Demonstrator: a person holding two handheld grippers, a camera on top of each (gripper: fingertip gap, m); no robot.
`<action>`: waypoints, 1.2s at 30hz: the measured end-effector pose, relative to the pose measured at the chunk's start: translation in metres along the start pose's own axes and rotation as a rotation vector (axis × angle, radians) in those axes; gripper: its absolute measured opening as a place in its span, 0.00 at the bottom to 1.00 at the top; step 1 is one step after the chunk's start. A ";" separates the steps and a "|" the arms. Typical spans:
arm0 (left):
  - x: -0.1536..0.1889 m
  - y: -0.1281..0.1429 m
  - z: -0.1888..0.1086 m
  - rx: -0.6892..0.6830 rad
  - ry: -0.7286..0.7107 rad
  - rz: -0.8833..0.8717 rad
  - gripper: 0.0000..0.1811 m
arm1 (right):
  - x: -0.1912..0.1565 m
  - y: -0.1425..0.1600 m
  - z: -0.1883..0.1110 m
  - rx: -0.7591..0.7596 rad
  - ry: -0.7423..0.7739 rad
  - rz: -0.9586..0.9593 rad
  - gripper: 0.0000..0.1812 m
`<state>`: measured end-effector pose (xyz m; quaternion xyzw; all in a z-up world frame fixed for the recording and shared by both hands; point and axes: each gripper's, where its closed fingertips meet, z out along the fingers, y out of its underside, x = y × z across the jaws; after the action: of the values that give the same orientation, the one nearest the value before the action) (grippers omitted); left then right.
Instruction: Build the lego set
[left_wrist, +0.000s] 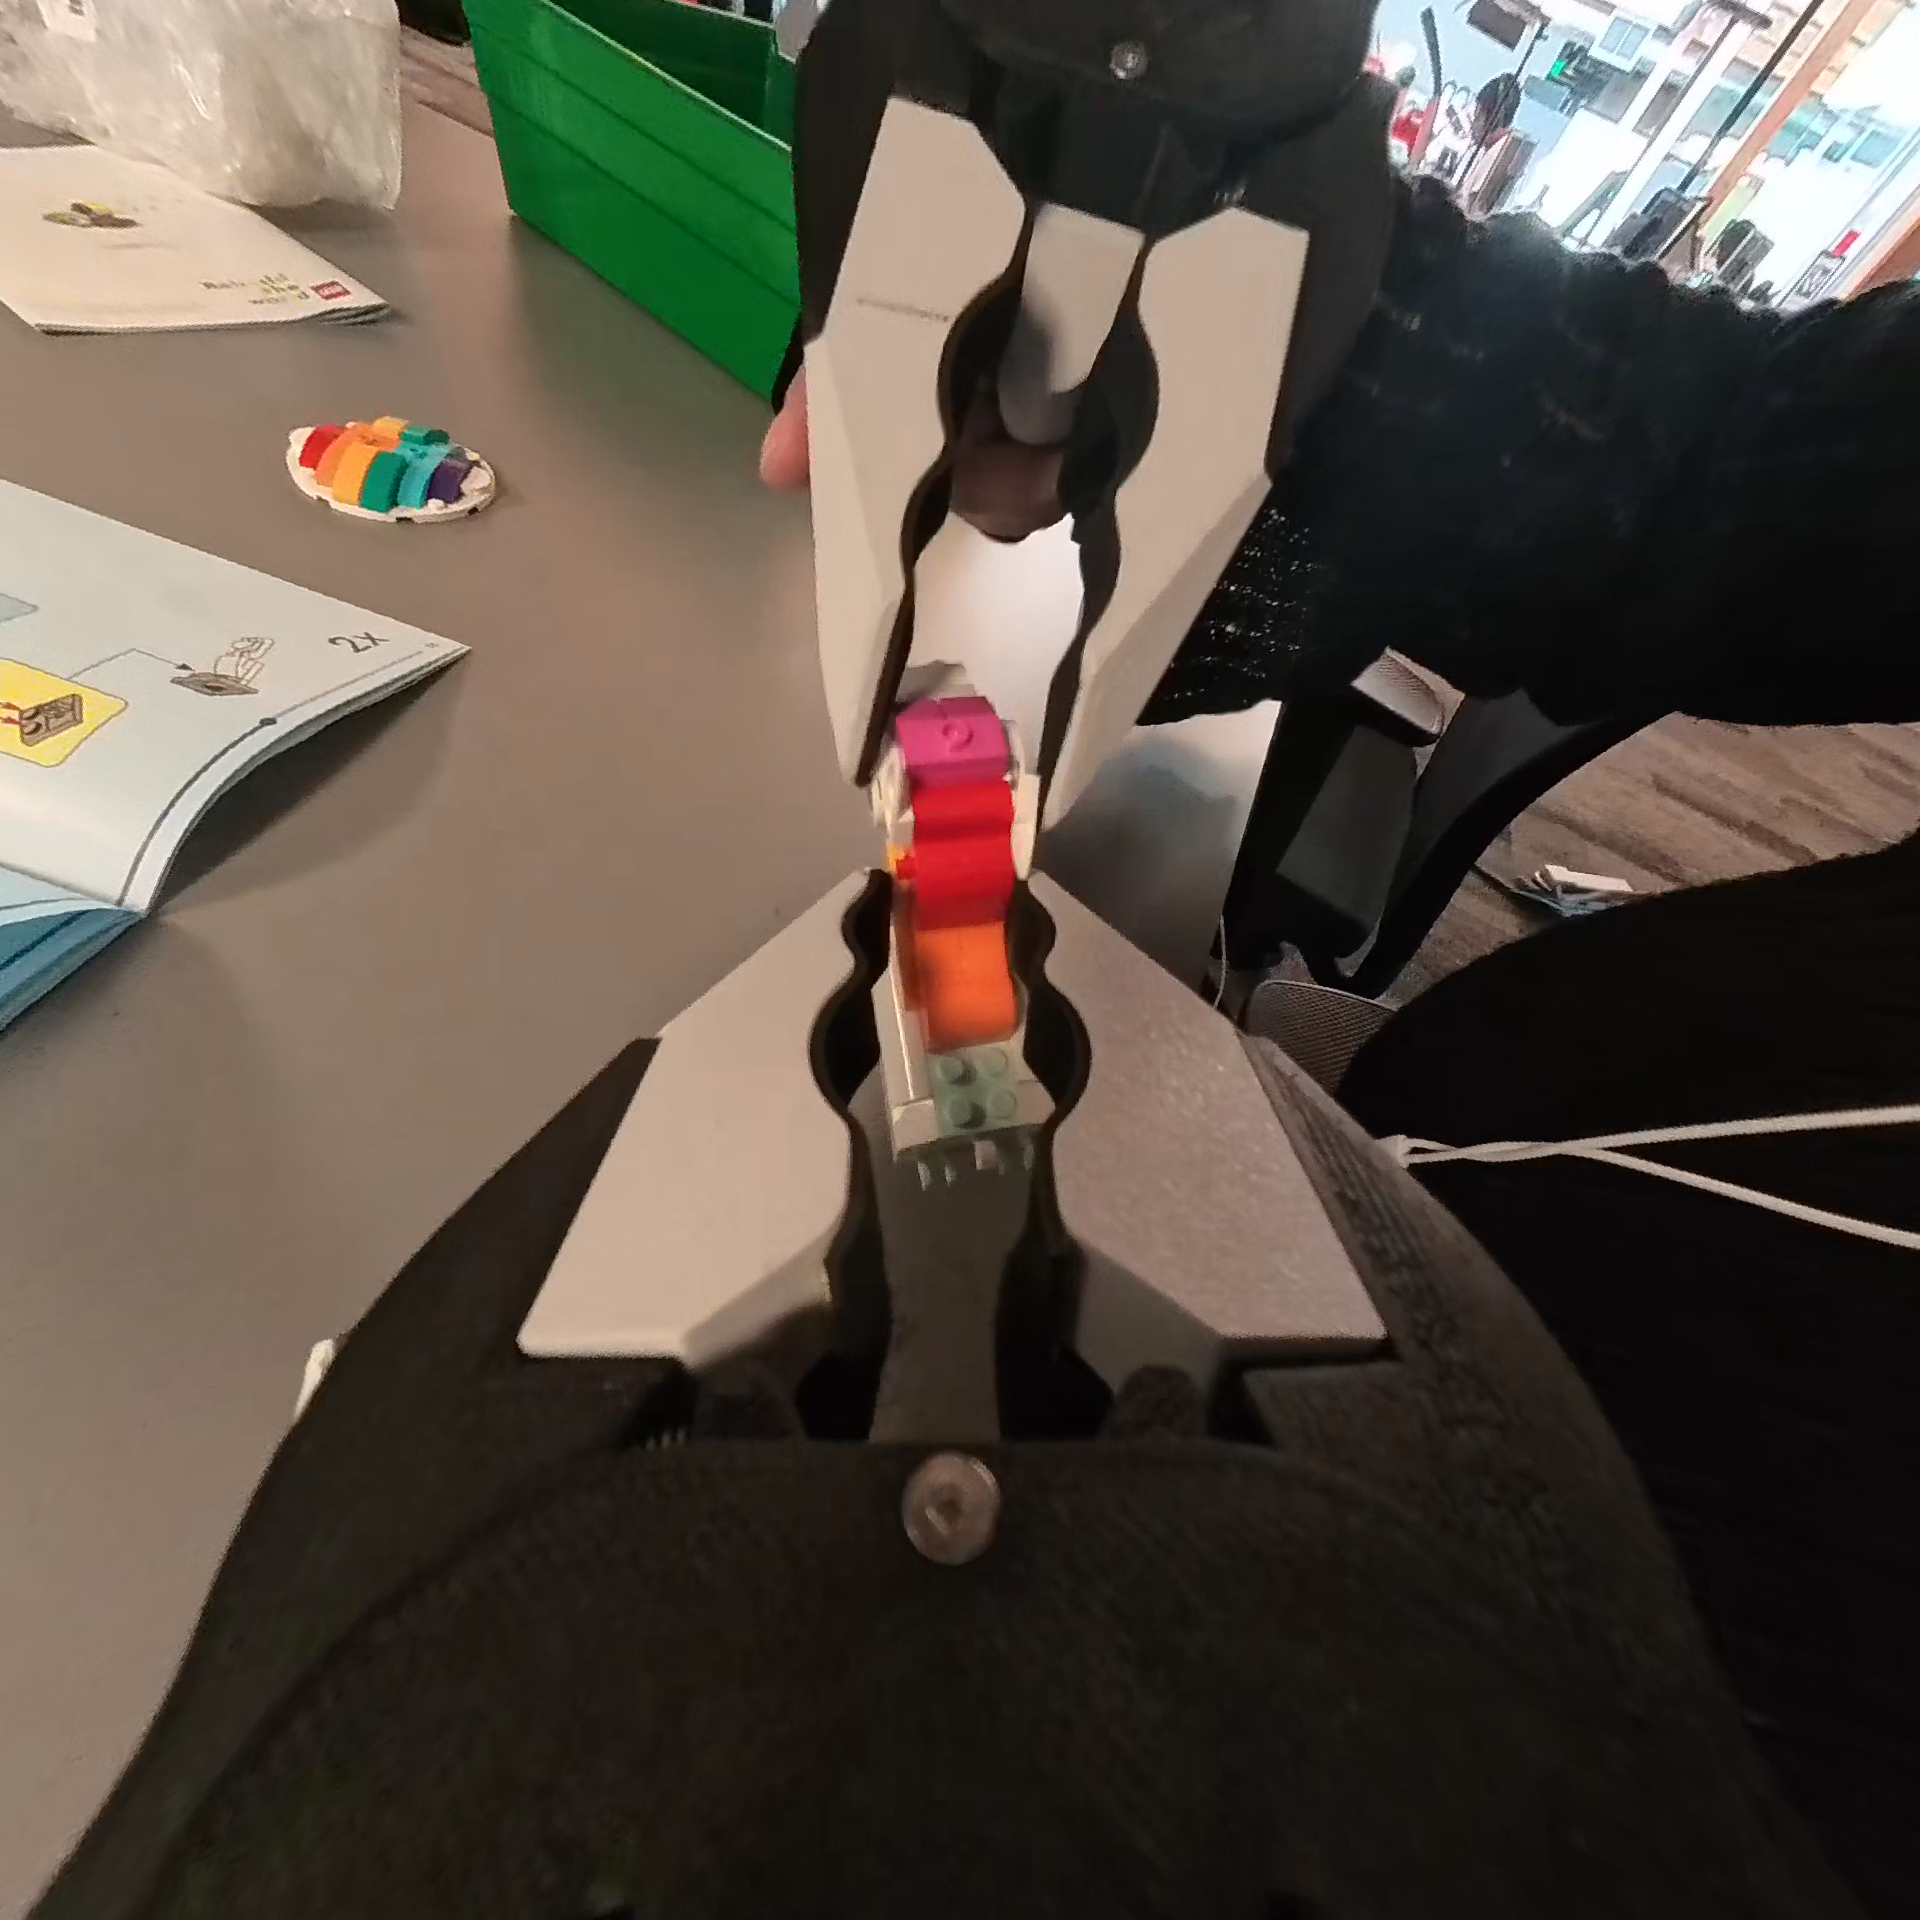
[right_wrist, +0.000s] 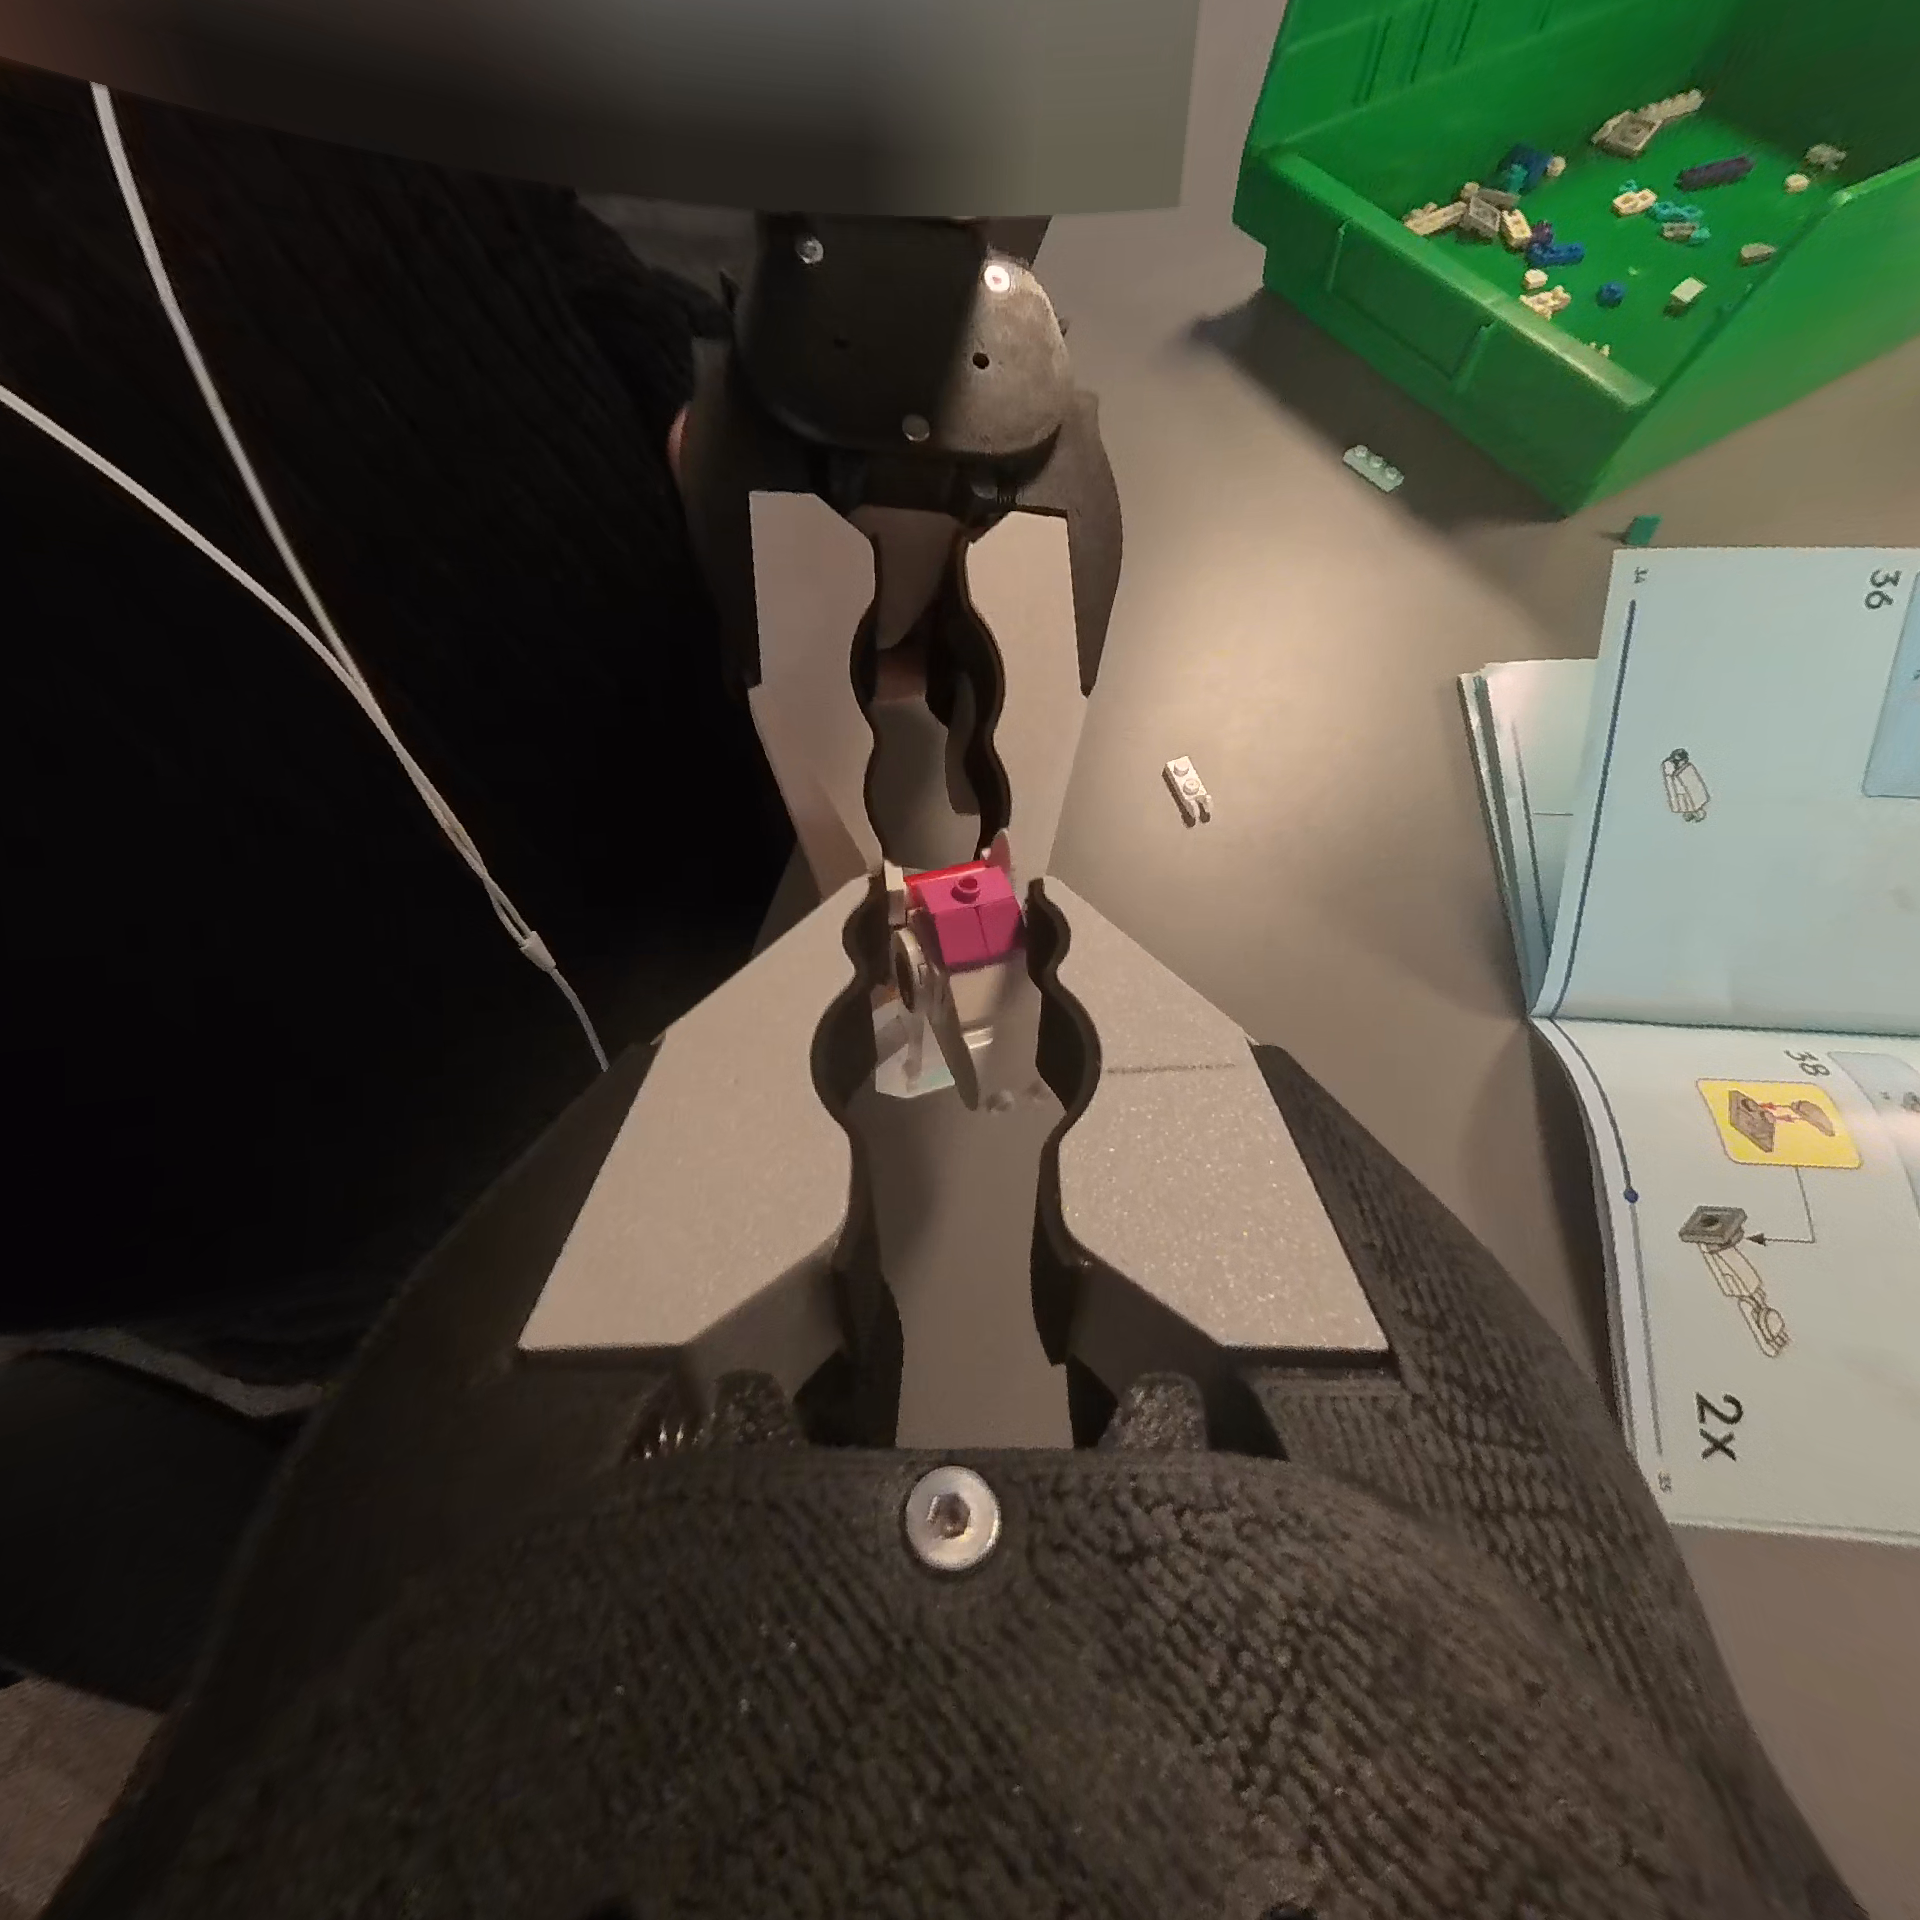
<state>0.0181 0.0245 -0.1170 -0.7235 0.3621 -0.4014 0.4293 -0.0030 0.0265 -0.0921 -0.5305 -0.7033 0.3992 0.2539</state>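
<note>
Held in the air above the grey surface (left_wrist: 436, 935), a half-built rainbow strip (left_wrist: 951, 904) is pinched at both ends by two hand-held tools that meet tip to tip. The left tool (left_wrist: 951, 883) clamps the strip's near portion, its fingers pressed against the sides of the orange and red arches, with a pale green studded plate (left_wrist: 982, 1091) lying back inside the jaws. The right tool (right_wrist: 951, 914) comes in from the opposite side and grips the far end, its tips closed around the magenta brick (right_wrist: 961, 920) and the white plate beneath it.

The strip's long axis runs straight along both tools' fingers, so the two point at each other in nearly one line, the right one angled slightly downward onto the piece. Any coming move looks likely to turn on that shared axis: a push or twist along it would seat or shift the magenta end. Neither tool is nearer; both touch.

A dark-sleeved arm (left_wrist: 1558, 468) carries the right tool in from beyond the surface's edge. On the surface lie an open instruction booklet (right_wrist: 1714, 935), a finished rainbow disc (left_wrist: 390, 468), a green bin of loose bricks (right_wrist: 1558, 260) and a small grey clip piece (right_wrist: 1190, 790).
</note>
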 end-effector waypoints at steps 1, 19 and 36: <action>0.001 0.000 0.000 -0.002 0.007 0.002 0.13 | -0.001 0.000 0.000 0.001 -0.005 0.007 0.14; 0.013 -0.006 -0.001 0.036 0.070 0.055 0.12 | -0.012 -0.006 -0.007 0.093 -0.132 0.050 0.11; 0.002 -0.011 -0.006 0.094 0.015 0.046 0.12 | 0.008 -0.005 -0.005 0.204 -0.048 0.205 0.22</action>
<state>0.0154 0.0253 -0.1043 -0.6909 0.3628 -0.4134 0.4691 -0.0045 0.0346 -0.0858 -0.5612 -0.6073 0.5050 0.2473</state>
